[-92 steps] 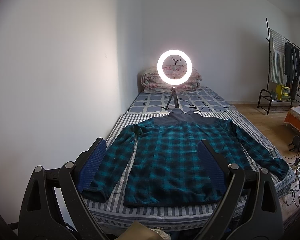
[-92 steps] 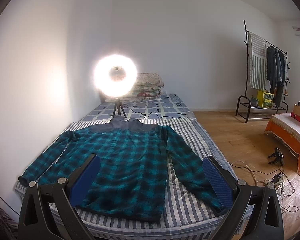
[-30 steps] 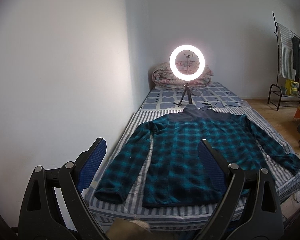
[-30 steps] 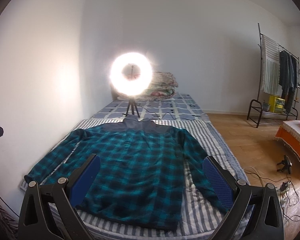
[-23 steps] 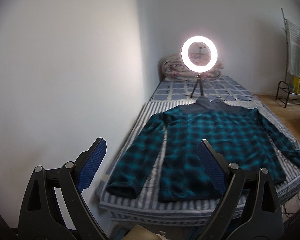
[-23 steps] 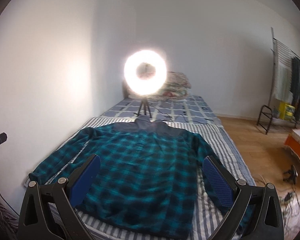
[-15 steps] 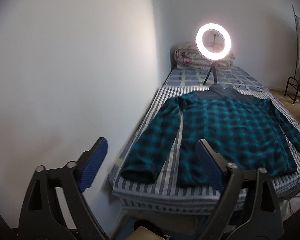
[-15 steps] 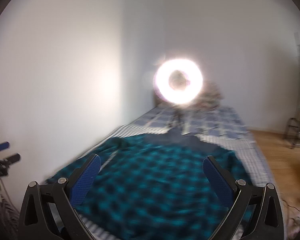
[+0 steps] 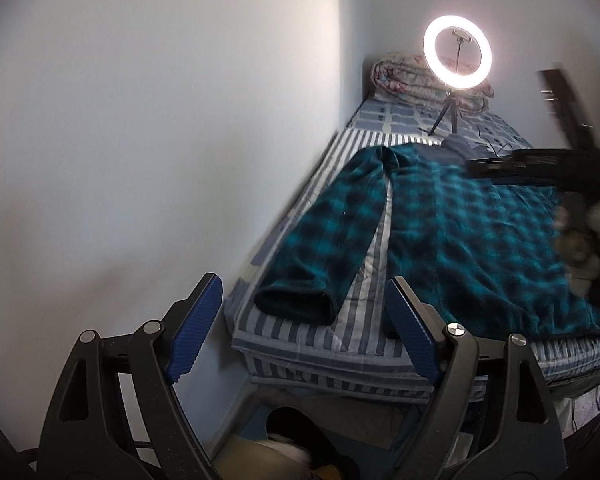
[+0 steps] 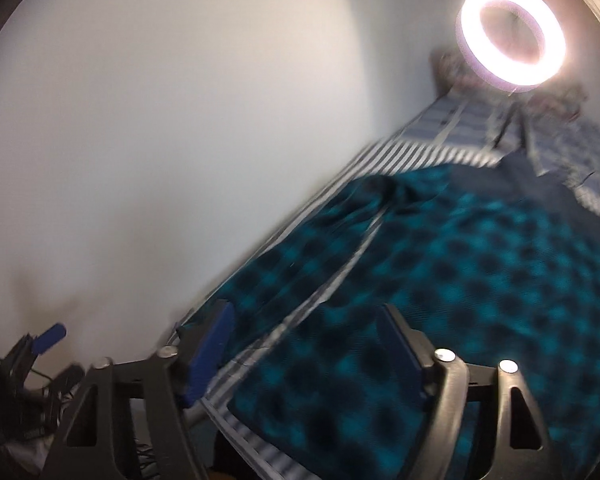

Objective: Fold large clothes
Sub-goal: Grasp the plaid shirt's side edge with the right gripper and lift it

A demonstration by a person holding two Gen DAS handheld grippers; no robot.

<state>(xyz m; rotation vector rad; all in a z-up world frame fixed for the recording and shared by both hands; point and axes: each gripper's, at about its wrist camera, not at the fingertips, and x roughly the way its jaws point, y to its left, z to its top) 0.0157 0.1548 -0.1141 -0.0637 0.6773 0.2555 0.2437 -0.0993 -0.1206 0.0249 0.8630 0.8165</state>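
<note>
A teal-and-black plaid fleece shirt [image 9: 472, 236] lies flat on the striped bed [image 9: 324, 344]; soft, light, limp. Best seized at the near-left cuff [image 9: 296, 302]. Left gripper [image 9: 300, 328] spread, empty; right gripper [image 10: 304, 348] closing, nothing pinched.

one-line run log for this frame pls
stage: approach | plaid shirt: flat on bed, unfolded | left tool: open, empty | right tool: closing, above shirt, nothing gripped

Black tongs [image 9: 300, 320] — ribbed blue pads [image 9: 196, 324].
</note>
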